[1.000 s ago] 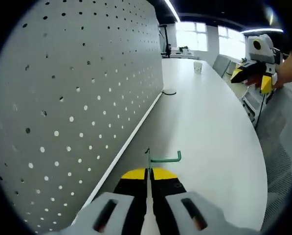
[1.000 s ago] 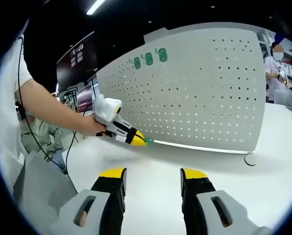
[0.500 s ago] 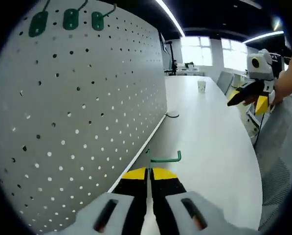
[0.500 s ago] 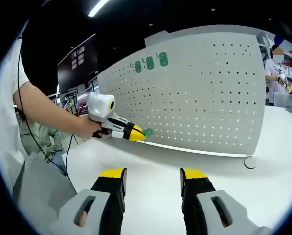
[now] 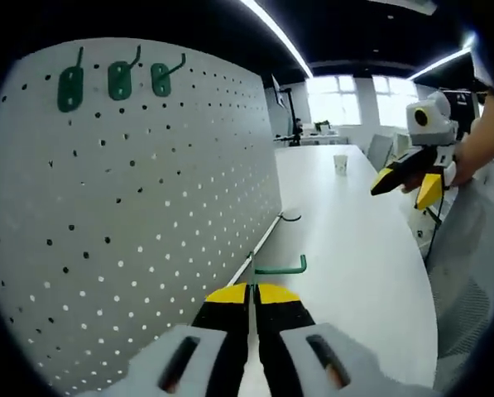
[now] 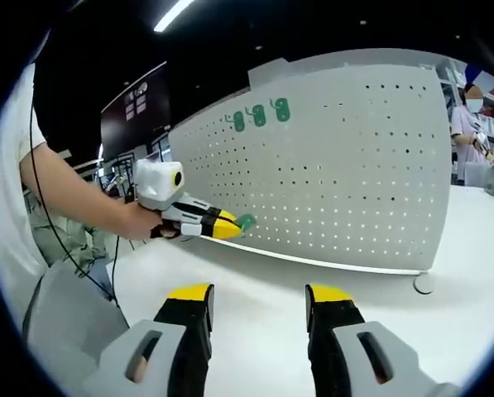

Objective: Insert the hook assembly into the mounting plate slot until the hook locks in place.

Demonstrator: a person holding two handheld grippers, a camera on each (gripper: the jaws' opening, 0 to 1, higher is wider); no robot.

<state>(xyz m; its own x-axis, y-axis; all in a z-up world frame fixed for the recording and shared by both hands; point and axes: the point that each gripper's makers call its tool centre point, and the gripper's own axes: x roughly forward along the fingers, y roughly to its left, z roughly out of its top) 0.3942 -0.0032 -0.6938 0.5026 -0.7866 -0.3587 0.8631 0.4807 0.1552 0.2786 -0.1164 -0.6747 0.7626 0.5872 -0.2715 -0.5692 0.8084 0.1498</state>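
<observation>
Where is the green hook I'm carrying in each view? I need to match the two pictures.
Left gripper view: green hook sits low center, pinched in the left tool, beside the pegboard.
Right gripper view: it's left of center, at that tool's tip.
Shared landmark: three mounted hooks near the pegboard's top edge.

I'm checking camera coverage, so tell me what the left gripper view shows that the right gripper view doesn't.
Left gripper view alone: the white cup far down the table, and the bright windows.
Right gripper view alone: the dark wall screen and a person at the far right.
Both: the pegboard with three green hooks mounted, the left gripper shut on the green hook, and the open right gripper.
</observation>
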